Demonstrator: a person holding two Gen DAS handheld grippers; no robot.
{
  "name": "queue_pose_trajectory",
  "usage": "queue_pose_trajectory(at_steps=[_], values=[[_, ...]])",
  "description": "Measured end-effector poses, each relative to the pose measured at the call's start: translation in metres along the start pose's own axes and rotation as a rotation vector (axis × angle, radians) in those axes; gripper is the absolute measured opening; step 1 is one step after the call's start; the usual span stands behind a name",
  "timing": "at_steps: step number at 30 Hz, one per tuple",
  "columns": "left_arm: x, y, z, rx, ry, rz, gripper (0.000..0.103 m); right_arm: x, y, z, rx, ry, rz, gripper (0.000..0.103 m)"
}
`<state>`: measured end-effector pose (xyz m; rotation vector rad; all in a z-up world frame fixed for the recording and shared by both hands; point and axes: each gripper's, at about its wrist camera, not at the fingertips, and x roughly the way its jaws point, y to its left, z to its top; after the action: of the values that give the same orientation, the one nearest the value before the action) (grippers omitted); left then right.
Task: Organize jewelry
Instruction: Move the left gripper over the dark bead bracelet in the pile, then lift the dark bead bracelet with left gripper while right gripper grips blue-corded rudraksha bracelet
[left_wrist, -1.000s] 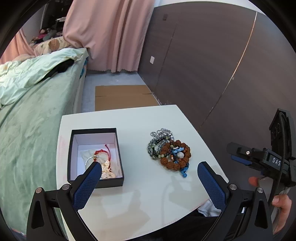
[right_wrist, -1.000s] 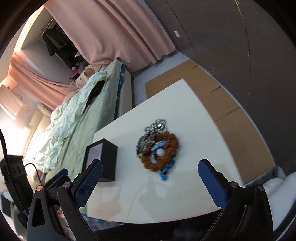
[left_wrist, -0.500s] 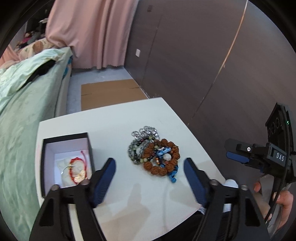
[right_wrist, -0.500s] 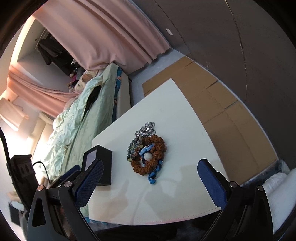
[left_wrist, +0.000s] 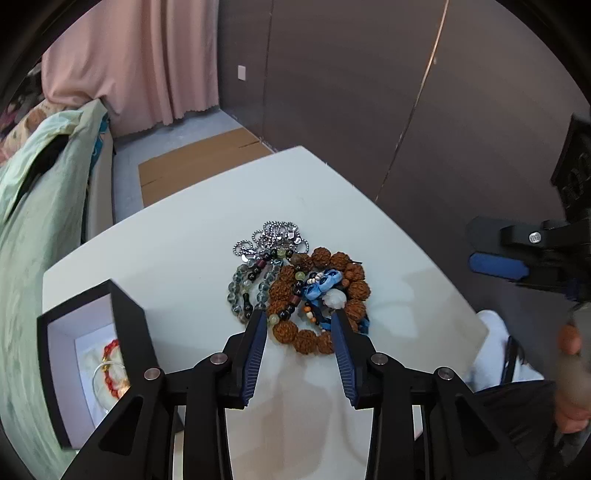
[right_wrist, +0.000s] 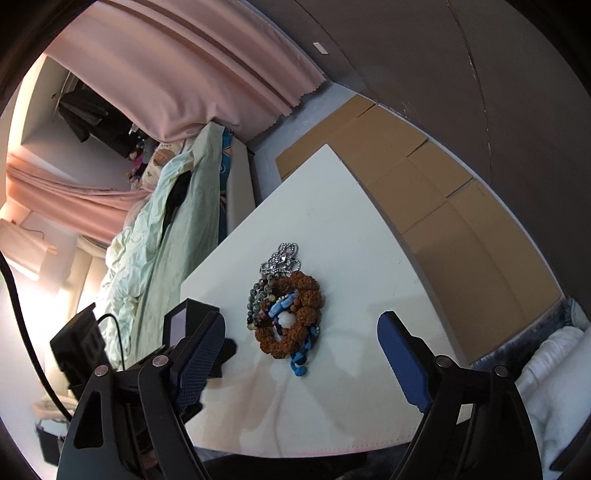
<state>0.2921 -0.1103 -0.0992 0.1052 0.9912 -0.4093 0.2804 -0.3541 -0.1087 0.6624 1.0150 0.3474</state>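
Left claw (left_wrist: 298, 325) parted, jaws just been narrowing above the brown bead bracelet (left_wrist: 320, 299) on the white surface (left_wrist: 177, 254), nothing gripped, right claw (right_wrist: 301, 354) wide apart and empty, closing slightly

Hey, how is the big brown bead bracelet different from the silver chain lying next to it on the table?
The brown bead bracelet is strung from large, rough, knobbly beads; the silver chain is made of tiny shiny balls. The bracelet lies as one open ring with blue cord and a white bead inside it; the chain is bunched into small loops. The bracelet lies nearer the left gripper, the chain at the far end. Both rest in one pile on the white table.
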Motion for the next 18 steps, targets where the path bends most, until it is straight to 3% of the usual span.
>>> queue_pose_trajectory(at_steps=[6,11,16,18], values=[[0.024,0.0,0.003,0.023,0.045,-0.015,0.035,0.006,-0.004,0.006,0.027,0.019,0.022,0.084],[0.036,0.004,0.001,0.033,0.055,0.022,0.028,0.013,-0.005,0.008,0.052,0.041,0.055,0.08],[0.04,0.008,-0.001,0.036,0.059,0.032,0.012,0.024,0.002,0.008,0.064,0.071,0.097,0.077],[0.038,0.009,-0.001,0.029,0.052,0.022,0.011,0.029,0.004,0.007,0.07,0.086,0.112,0.073]])
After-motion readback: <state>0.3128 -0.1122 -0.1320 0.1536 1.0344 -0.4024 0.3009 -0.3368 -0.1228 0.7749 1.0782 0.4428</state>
